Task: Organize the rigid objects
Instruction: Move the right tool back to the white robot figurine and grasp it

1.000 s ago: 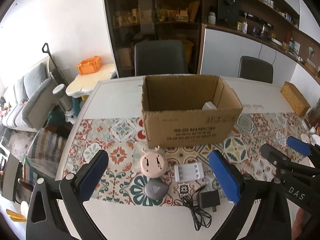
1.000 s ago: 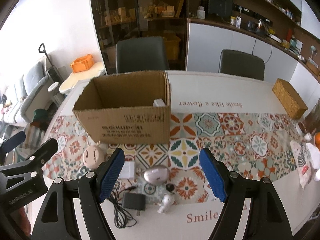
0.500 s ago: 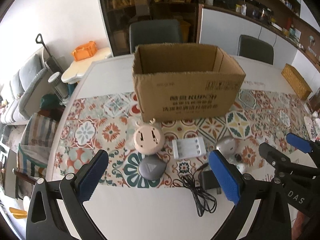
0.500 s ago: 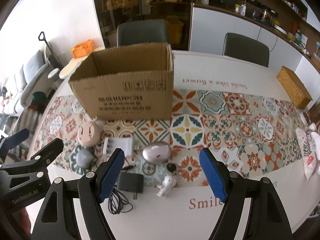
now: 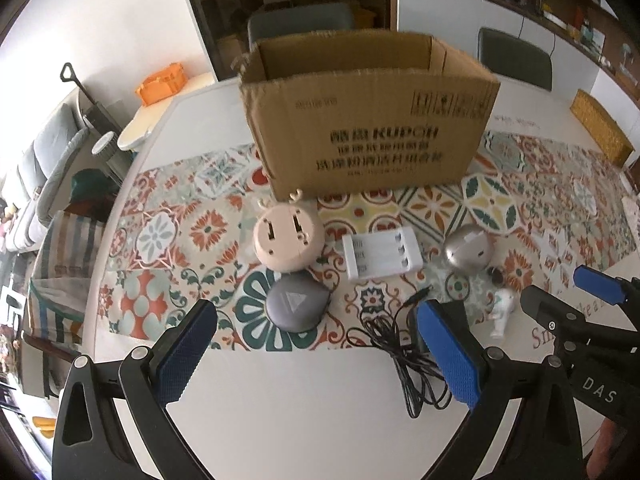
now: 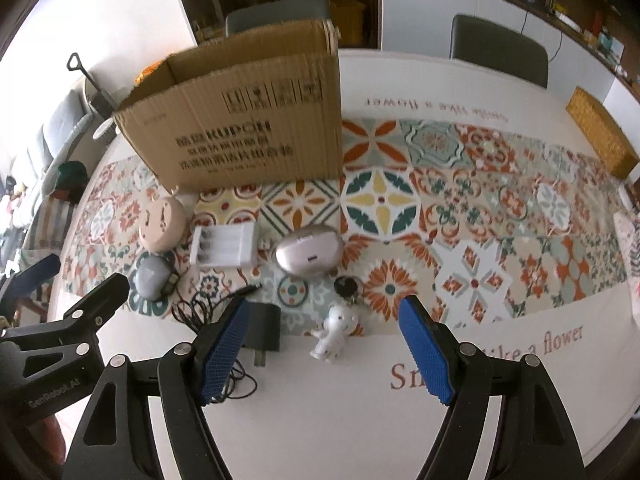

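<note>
right gripper (image 6: 324, 344): jaws wide apart, empty | left gripper (image 5: 316, 348): agape, empty | white figurine (image 6: 334, 334): between right fingers | cardboard box (image 6: 240, 120): 11 o'clock | grey disc (image 5: 298, 306): 12 o'clock from left gripper

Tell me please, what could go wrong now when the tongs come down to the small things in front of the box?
1. The black charger trails a loose cable under the left tongs; it may snag and drag.
2. The white figurine lies beside a small black piece; the open right tongs could knock either.
3. The pink round case touches the grey pouch; lifting one may shift the other.
</note>
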